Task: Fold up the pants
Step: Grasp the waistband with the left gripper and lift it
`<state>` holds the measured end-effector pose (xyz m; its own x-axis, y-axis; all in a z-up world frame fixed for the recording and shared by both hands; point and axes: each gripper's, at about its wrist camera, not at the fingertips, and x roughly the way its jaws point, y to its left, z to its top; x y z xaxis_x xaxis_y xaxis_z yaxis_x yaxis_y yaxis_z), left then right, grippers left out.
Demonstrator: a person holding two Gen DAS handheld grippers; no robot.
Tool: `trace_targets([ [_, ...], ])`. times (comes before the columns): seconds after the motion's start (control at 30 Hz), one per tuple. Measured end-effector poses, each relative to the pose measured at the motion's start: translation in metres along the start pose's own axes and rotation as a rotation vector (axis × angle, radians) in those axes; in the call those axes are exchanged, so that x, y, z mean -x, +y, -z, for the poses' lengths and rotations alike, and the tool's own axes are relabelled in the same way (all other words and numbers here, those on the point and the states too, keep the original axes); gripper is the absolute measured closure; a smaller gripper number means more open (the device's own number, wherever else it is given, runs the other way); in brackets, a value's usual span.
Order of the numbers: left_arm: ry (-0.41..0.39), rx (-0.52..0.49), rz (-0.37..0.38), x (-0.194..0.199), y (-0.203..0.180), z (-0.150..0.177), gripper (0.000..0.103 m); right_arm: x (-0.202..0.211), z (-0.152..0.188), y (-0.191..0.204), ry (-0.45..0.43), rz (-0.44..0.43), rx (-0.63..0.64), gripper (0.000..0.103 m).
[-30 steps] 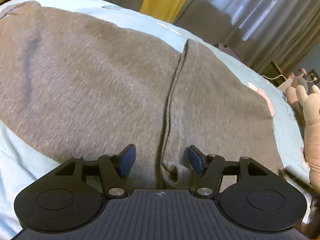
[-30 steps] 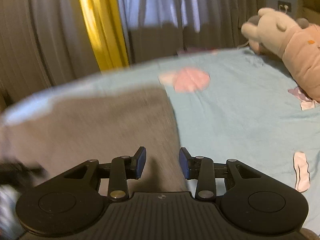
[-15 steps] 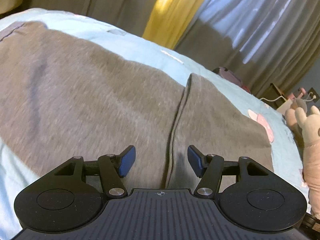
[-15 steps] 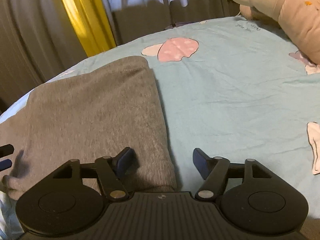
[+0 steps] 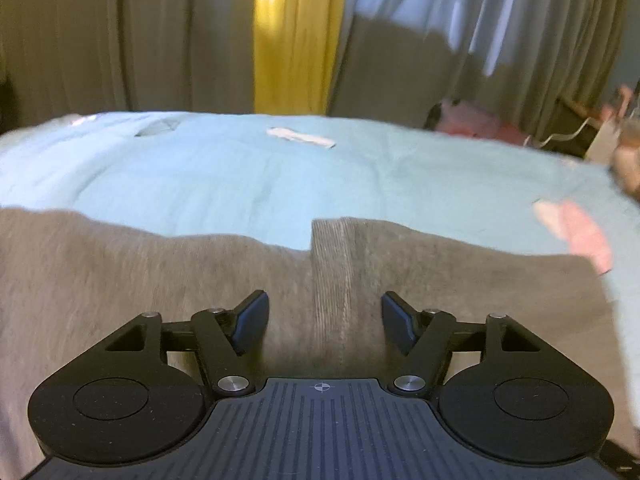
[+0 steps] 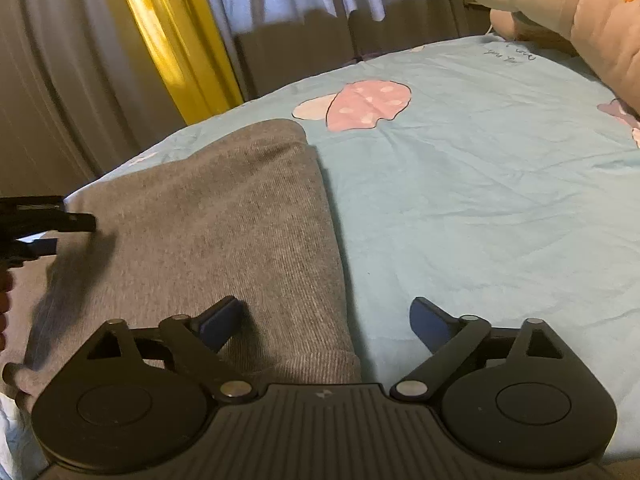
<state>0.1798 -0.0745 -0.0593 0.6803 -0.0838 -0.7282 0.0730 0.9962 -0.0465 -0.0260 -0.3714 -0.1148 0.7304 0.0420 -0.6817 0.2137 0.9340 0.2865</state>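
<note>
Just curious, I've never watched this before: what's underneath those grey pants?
The grey pants lie on a light blue bedsheet printed with a pink mushroom. The sheet shows all around them; whatever is directly beneath the fabric is covered and cannot be seen.

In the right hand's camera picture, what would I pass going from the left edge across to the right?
Left gripper → grey pants → pink mushroom print on the blue bedsheet → plush toy.
</note>
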Motion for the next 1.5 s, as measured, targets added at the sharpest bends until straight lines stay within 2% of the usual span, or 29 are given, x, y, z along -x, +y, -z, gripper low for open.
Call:
trace_targets([
  [0.13, -0.075, -0.119, -0.102, 0.004, -0.01, 0.001, 0.017, -0.002, 0.0, 0.001, -0.006, -0.003, 0.008, 0.005],
  [0.23, -0.102, -0.079, -0.154, 0.021, 0.003, 0.003, 0.011, -0.003, 0.0, 0.002, -0.01, 0.0, 0.016, 0.004],
  [0.37, -0.102, 0.111, -0.144, 0.061, 0.063, 0.014, 0.014, -0.004, 0.0, 0.002, -0.014, 0.002, 0.011, 0.004],
  [0.47, -0.127, 0.304, -0.051, 0.105, 0.131, 0.039, 0.014, -0.003, 0.0, 0.002, -0.014, 0.008, 0.011, 0.004],
  [0.5, -0.141, 0.366, -0.042, 0.119, 0.155, 0.049, 0.014, -0.003, 0.0, 0.003, -0.014, 0.011, 0.012, 0.004],
  [0.63, -0.189, 0.613, -0.09, 0.162, 0.248, 0.093, 0.02, -0.003, 0.0, 0.005, -0.012, 0.02, 0.012, 0.004],
  [0.7, -0.17, 0.722, -0.1, 0.171, 0.283, 0.109, 0.028, -0.003, 0.0, 0.006, -0.011, 0.028, 0.009, 0.004],
  [0.8, -0.173, 0.848, -0.022, 0.171, 0.321, 0.127, 0.038, -0.003, 0.001, 0.01, -0.014, 0.048, 0.009, 0.004],
  [0.87, -0.141, 0.887, 0.046, 0.156, 0.334, 0.128, 0.044, -0.004, 0.001, 0.012, -0.016, 0.061, 0.015, 0.004],
  [0.93, -0.105, 0.925, 0.074, 0.133, 0.34, 0.124, 0.055, -0.004, 0.001, 0.011, -0.018, 0.065, 0.011, 0.004],
  [1.03, -0.061, 0.984, 0.064, 0.111, 0.352, 0.132, 0.053, -0.004, 0.002, 0.012, -0.02, 0.07, 0.008, 0.004],
  [1.17, -0.107, 1.022, 0.129, 0.098, 0.363, 0.129, 0.051, -0.005, 0.004, 0.015, -0.032, 0.085, 0.011, 0.004],
  [1.23, -0.104, 1.026, 0.157, 0.09, 0.366, 0.124, 0.043, -0.006, 0.004, 0.015, -0.038, 0.088, 0.012, 0.004],
  [1.33, -0.115, 1.066, 0.195, 0.084, 0.373, 0.127, 0.044, -0.007, 0.004, 0.016, -0.045, 0.092, 0.019, 0.004],
  [1.37, -0.117, 1.093, 0.203, 0.082, 0.377, 0.13, 0.046, -0.007, 0.004, 0.016, -0.046, 0.095, 0.021, 0.004],
  [1.43, -0.108, 1.124, 0.192, 0.083, 0.381, 0.135, 0.07, -0.007, 0.005, 0.018, -0.048, 0.099, 0.024, 0.004],
  [1.5, -0.122, 1.093, 0.183, 0.089, 0.379, 0.135, 0.078, -0.007, 0.005, 0.018, -0.048, 0.098, 0.024, 0.004],
])
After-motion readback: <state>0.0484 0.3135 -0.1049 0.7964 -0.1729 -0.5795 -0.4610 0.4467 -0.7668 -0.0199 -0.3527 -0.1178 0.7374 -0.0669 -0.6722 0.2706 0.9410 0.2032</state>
